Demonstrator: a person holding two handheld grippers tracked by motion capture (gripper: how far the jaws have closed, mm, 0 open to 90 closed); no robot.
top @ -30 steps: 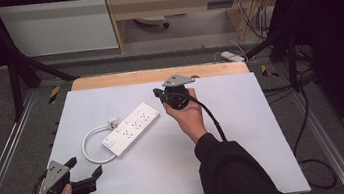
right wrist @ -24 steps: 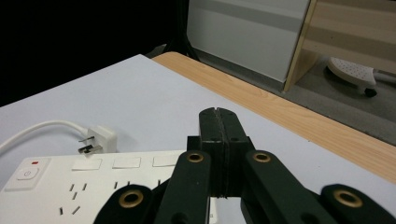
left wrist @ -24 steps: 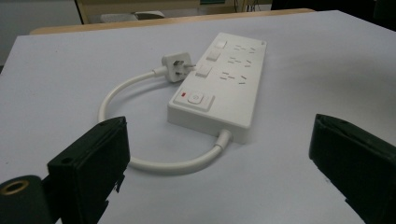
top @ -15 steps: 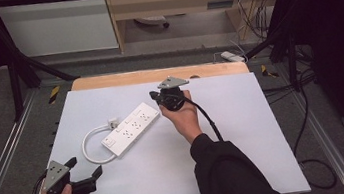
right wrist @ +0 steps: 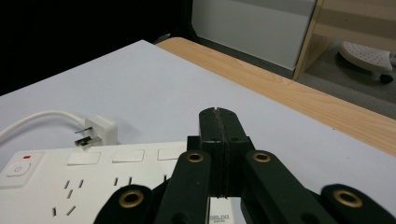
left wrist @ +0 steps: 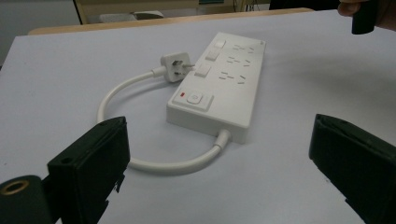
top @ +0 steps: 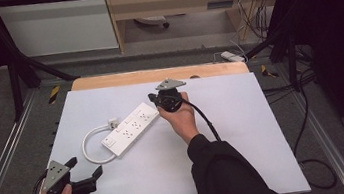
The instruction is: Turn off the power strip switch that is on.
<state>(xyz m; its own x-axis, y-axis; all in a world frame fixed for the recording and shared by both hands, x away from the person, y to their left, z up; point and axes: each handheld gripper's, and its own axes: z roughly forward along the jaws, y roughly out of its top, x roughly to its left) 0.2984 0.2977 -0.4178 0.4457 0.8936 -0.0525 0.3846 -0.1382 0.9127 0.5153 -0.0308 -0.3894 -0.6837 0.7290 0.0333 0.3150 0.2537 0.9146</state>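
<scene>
A white power strip (top: pixel 131 129) lies slantwise on the white table top, and its cord (top: pixel 89 151) loops round to a white plug (top: pixel 112 122) beside it. My right gripper (top: pixel 152 98) is shut with nothing in it, and its tip hovers just over the strip's far end. In the right gripper view the shut jaws (right wrist: pixel 218 115) stand above the power strip (right wrist: pixel 93 179), with the plug (right wrist: pixel 95 130) to the left. My left gripper (top: pixel 84 167) rests wide open near the front left corner. Its view (left wrist: pixel 219 128) looks at the power strip (left wrist: pixel 224 79), the plug (left wrist: pixel 175 60) and the cord (left wrist: pixel 154 164).
The white sheet (top: pixel 265 130) covers the table, with a wooden strip (top: pixel 122 79) bare along the far edge. Black frame rails and loose cables (top: pixel 308 109) run along the right side. A cabinet and a shelf stand beyond the table.
My right gripper has sunk a little toward the far end of the power strip, still shut. The left gripper and the strip have not moved.
</scene>
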